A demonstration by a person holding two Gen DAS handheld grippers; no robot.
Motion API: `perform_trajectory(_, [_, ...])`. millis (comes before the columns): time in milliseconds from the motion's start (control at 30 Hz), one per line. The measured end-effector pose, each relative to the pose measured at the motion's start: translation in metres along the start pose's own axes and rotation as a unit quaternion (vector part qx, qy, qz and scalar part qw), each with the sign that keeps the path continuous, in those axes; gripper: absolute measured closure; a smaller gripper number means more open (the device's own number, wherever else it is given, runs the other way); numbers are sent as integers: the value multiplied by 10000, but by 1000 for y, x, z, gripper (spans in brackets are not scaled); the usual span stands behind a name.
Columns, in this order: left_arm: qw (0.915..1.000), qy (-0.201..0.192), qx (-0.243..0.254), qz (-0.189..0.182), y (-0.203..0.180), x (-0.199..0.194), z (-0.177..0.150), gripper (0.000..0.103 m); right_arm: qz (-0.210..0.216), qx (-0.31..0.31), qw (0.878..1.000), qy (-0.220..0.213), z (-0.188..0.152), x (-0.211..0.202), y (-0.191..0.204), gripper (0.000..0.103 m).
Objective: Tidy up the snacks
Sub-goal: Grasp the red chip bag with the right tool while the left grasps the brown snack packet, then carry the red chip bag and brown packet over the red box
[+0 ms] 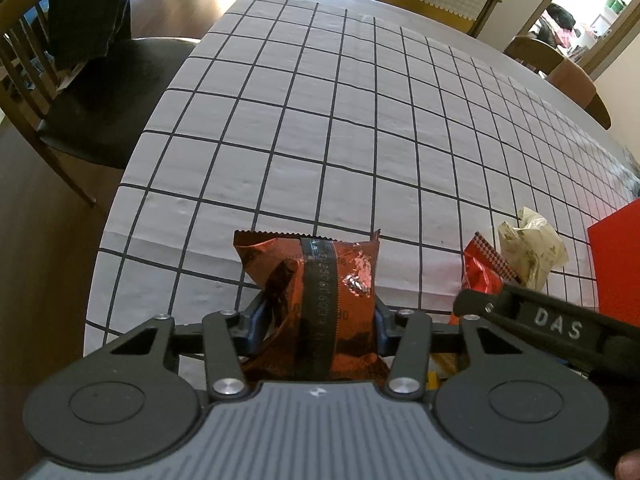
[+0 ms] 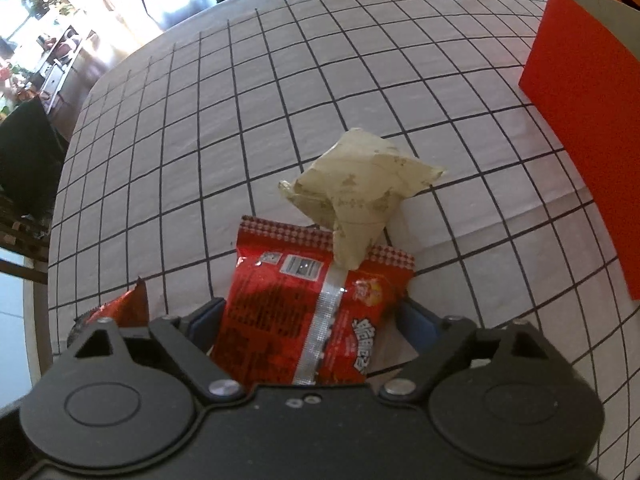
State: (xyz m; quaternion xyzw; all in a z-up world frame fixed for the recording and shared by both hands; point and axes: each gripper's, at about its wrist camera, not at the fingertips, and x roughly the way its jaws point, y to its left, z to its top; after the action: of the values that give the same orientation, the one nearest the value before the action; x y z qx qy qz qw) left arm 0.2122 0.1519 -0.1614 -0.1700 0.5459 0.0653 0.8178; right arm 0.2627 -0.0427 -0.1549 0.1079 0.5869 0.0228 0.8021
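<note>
Looking down both grippers, we see the left gripper [image 1: 320, 320] pinching a copper packet [image 1: 316, 280] between half-closed pads, and the right gripper [image 2: 310, 320], set wider, straddling a red packet [image 2: 316, 304] on the tablecloth [image 2: 240, 120].

Bright daylight glares from far windows; fisheye bends edges, focus sharp.

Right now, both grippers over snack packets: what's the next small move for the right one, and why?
Probably finish closing the right gripper on the red packet. Its jaws straddle the packet, but on one side a gap still shows, so it is not yet gripped. The beige packet overlaps its top edge, so lift slowly afterward. The left gripper already pinches the orange packet.
</note>
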Motion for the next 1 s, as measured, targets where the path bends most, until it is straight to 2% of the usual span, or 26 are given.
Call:
perform_trajectory(33, [10000, 0, -13, 6, 0, 0, 0, 55, 27, -36, 10000, -8, -1, -2, -2, 24])
perform_trajectory(133, [10000, -9, -20, 36, 1, -1, 0, 57, 161, -202, 9997, -1, -4, -9, -6, 29])
perform_trajectory(400, [9999, -53, -48, 88, 1, -9, -6, 58, 459, -505, 9977, -38, -11, -25, -23, 29])
perform_trajectory(700, [9993, -331, 155, 125, -8, -42, -20, 58, 804, -891, 9924, -266, -25, -63, -38, 29])
perform_trajectory(833, [9982, -492, 326, 70, -20, -62, -28, 58, 947, -967, 9901, -380, -24, -83, -46, 29])
perform_trajectory(1000, [9968, -586, 530, -88, -45, -84, -34, 58, 916, -1124, 9878, -569, -22, -111, -64, 29])
